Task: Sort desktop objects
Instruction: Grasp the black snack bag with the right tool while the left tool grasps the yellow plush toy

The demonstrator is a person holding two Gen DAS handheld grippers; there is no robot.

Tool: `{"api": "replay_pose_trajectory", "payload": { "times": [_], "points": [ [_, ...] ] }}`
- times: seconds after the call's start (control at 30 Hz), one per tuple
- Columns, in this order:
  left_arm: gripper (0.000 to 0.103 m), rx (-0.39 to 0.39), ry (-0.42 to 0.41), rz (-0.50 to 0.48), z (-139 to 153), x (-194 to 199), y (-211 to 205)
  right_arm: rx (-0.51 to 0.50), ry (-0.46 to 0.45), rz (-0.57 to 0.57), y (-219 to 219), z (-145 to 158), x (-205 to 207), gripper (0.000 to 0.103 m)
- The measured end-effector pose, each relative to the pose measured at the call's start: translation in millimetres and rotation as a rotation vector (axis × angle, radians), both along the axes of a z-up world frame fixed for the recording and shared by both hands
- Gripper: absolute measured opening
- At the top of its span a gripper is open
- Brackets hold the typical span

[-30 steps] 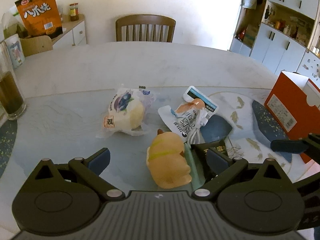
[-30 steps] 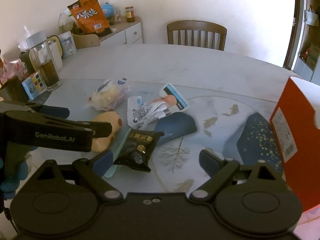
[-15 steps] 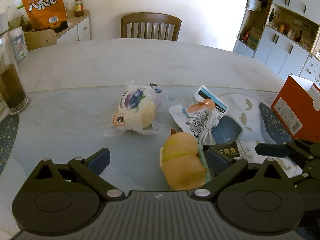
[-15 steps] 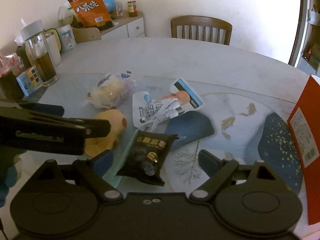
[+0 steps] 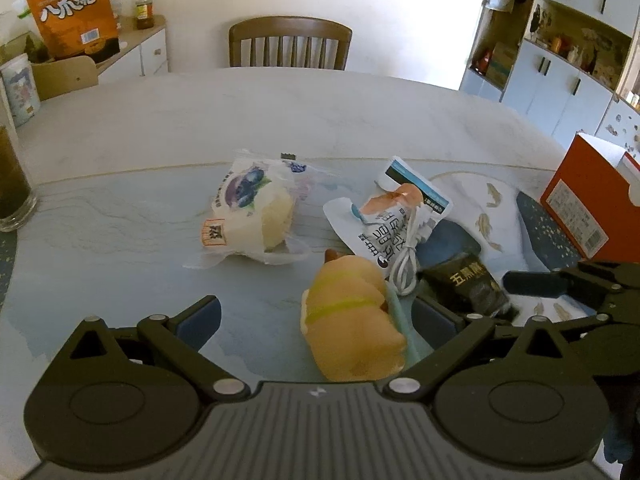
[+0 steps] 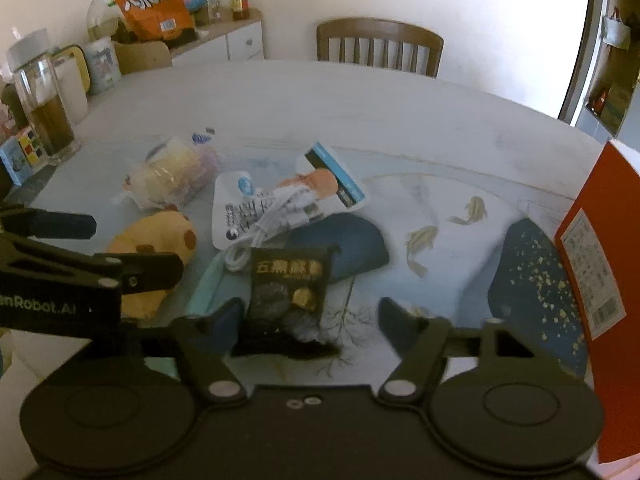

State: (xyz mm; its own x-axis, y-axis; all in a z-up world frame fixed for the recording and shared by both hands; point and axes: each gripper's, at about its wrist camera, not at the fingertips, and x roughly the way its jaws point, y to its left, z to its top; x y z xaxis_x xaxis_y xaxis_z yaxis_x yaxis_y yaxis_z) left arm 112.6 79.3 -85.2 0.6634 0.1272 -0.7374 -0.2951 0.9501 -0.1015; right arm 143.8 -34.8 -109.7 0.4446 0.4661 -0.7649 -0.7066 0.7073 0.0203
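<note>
A black snack packet (image 6: 288,292) lies on the table between the fingers of my right gripper (image 6: 314,322). Its jaws are closing; the left pad (image 6: 224,320) is at the packet's edge and the right pad (image 6: 404,324) stands apart from it. My left gripper (image 5: 318,318) is open around an orange plush toy (image 5: 352,320) without pressing on it. Beyond lie a wrapped bun (image 5: 252,212) and a white pouch (image 5: 384,228) under a coiled white cable (image 5: 404,268). In the right wrist view the left gripper (image 6: 80,264) reaches in from the left, over the toy (image 6: 156,240).
An orange box (image 6: 592,280) stands at the right table edge. A glass jug of brown liquid (image 6: 44,108) and a small colourful box (image 6: 24,152) stand at the left. A wooden chair (image 5: 290,46) is behind the far edge. The far half of the tabletop (image 5: 280,120) is bare.
My right gripper has come down and forward over the black packet and its jaws have narrowed around it. The left gripper has hardly moved.
</note>
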Motion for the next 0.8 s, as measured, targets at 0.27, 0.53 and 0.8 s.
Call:
{"api": "replay_pose_trajectory", "payload": {
  "times": [0.27,0.53,0.8],
  "points": [
    [0.084,-0.019,0.007,-0.002,-5.8,4.1,0.2,0.007,-0.026,0.024,0.1,-1.9,0.9,0.063],
    [0.074,-0.037,0.008,0.002,-9.3,2.8,2.5,0.02,-0.034,0.054,-0.3,-0.8,-1.0,0.048],
    [0.048,-0.056,0.004,-0.028,-7.2,3.3,-2.1,0.015,-0.036,0.04,-1.1,1.3,0.0,0.038]
  ]
}}
